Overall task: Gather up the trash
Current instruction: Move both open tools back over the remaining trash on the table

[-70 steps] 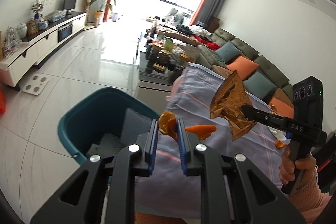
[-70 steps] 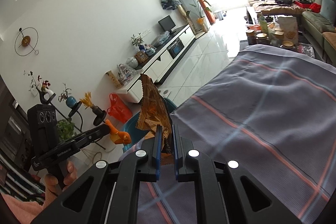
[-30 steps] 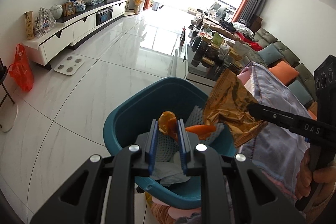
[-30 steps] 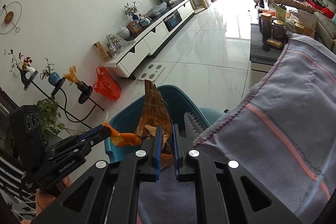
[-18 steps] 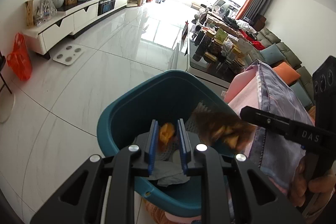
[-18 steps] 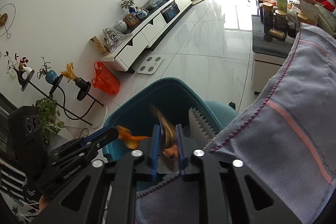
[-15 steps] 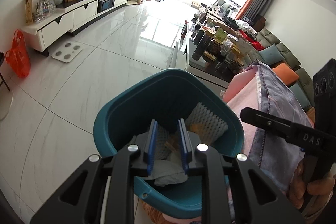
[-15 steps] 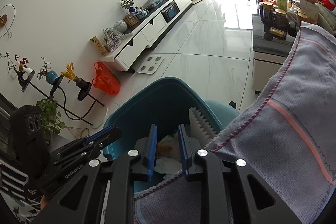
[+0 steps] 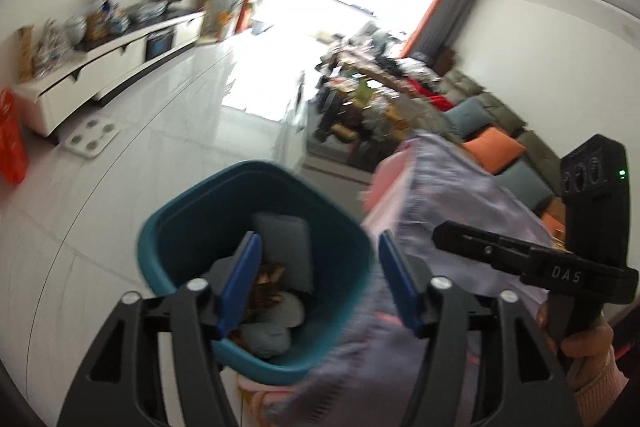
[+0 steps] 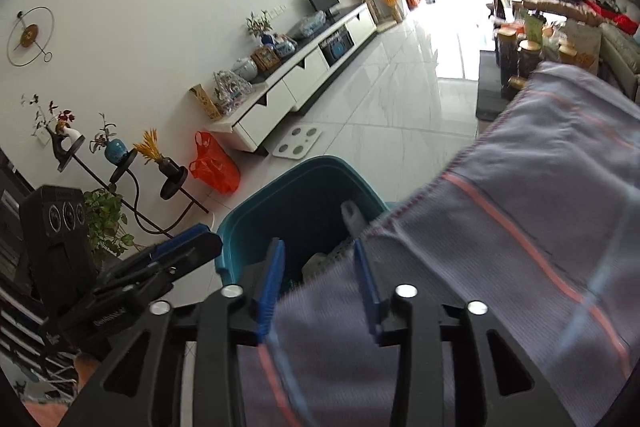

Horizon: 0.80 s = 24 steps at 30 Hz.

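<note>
A teal trash bin (image 9: 180,227) stands on the floor beside the cloth-covered table (image 9: 460,211). Inside it lie grey foam pieces (image 9: 286,239), crumpled paper and the brown wrapper (image 9: 266,283). My left gripper (image 9: 320,283) is open and empty above the bin's near side. My right gripper (image 10: 318,283) is open and empty over the table edge, with the bin (image 10: 280,203) just beyond it. The right gripper also shows at the right of the left wrist view (image 9: 460,239), and the left gripper at the lower left of the right wrist view (image 10: 188,247).
A purple striped cloth (image 10: 520,227) covers the table. A low white TV cabinet (image 10: 288,95) runs along the left wall. An orange plastic bag (image 10: 214,167), a white scale (image 10: 298,143) and a plant stand (image 10: 132,171) are on the floor. A cluttered coffee table (image 9: 360,107) and sofa (image 9: 500,131) lie beyond.
Both grippers opened and let go: the orange peel and the brown wrapper dropped into the bin. Both grippers have since opened wider and tilted up.
</note>
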Available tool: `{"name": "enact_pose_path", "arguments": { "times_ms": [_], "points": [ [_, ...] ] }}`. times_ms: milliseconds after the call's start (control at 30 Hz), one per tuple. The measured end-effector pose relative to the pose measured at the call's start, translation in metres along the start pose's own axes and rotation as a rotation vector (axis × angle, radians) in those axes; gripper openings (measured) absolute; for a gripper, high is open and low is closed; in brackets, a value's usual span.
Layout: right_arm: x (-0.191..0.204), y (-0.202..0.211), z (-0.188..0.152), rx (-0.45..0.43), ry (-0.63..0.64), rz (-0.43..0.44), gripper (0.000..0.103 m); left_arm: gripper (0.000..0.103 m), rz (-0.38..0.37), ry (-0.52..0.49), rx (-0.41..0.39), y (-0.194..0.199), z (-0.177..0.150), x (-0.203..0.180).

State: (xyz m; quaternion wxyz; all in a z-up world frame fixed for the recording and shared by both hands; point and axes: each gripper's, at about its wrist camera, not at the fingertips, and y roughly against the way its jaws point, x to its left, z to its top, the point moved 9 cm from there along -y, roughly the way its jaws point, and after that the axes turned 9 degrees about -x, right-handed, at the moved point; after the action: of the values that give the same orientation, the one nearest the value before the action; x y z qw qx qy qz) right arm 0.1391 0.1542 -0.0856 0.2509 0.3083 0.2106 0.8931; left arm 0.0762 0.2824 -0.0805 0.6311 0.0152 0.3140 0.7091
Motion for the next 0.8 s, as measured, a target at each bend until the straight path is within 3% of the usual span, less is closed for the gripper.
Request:
{"name": "enact_pose_path", "arguments": {
  "times_ms": [367,800],
  "points": [
    [-0.063,0.13,-0.016,-0.161,-0.022,-0.173,0.052,0.08,-0.351,-0.182,0.057,-0.001,-0.047,-0.16],
    [-0.161,0.26,-0.048,-0.309,-0.152,-0.425,0.054,0.08,-0.624,-0.378,0.228,-0.009,-0.136,-0.315]
  ]
}}
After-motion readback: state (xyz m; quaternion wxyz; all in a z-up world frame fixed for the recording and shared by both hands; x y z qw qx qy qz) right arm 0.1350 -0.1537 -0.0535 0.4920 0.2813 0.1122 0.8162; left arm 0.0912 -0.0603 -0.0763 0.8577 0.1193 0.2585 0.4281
